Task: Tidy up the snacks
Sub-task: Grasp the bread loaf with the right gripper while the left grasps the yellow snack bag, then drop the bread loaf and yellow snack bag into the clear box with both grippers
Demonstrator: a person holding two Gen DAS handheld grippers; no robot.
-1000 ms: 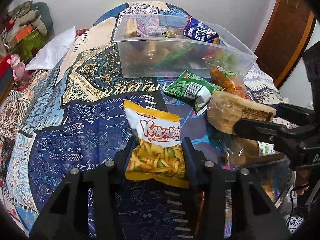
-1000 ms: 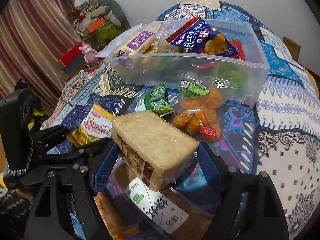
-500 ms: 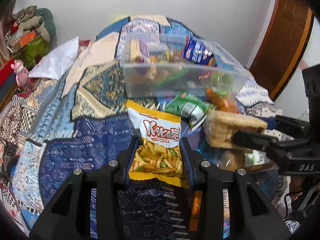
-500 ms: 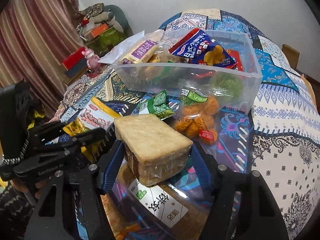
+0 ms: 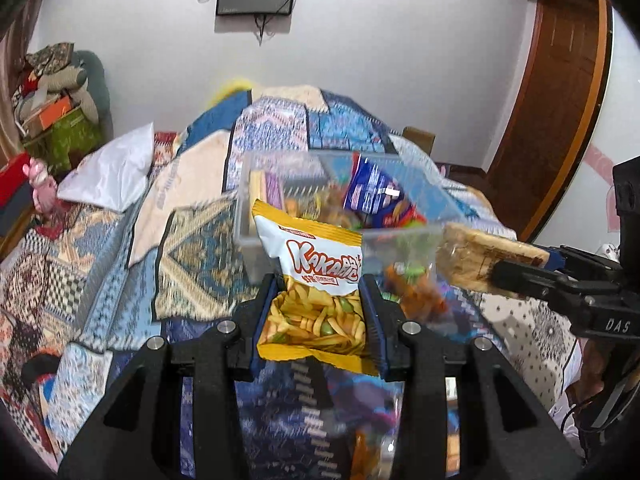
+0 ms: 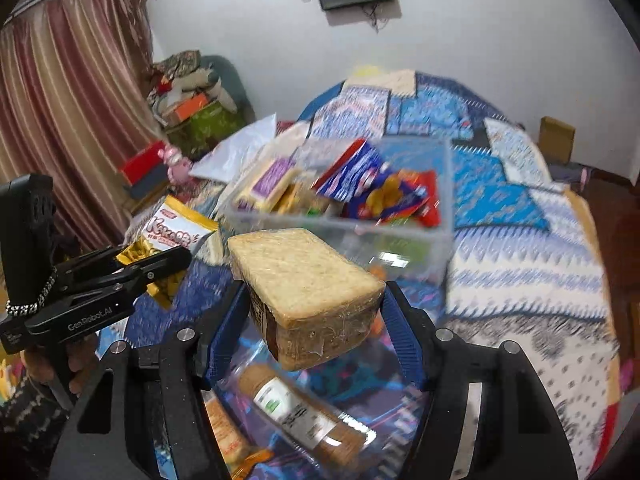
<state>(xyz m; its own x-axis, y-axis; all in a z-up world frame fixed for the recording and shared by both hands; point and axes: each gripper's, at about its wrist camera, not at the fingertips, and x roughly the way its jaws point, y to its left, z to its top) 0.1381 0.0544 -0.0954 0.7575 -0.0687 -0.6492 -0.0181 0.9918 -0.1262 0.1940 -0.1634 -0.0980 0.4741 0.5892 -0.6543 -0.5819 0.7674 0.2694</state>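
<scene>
Snacks hang above the patterned blue bedspread (image 6: 520, 272), short of the clear plastic bin (image 6: 444, 216) half-filled with packets: a yellow-and-white crisp bag (image 5: 320, 280) pinched low in the left tongs (image 5: 320, 316), a plastic-wrapped tan bread block (image 6: 304, 276) clamped across its width by the right tongs (image 6: 316, 320). Gripping each at its near end leaves the far end free, probably for dropping over the bin's rim, while an orange snack pouch (image 5: 416, 292) and a wrapped brown loaf (image 6: 304, 416) lie loose on the bed.

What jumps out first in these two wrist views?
Both grippers carry a snack in the air above the patterned bedspread: the left gripper is shut on a yellow Kakabo chip bag, and the right gripper clamps a wrapped bread block. Just beyond them sits a clear plastic bin already stuffed with bright packets.
</scene>
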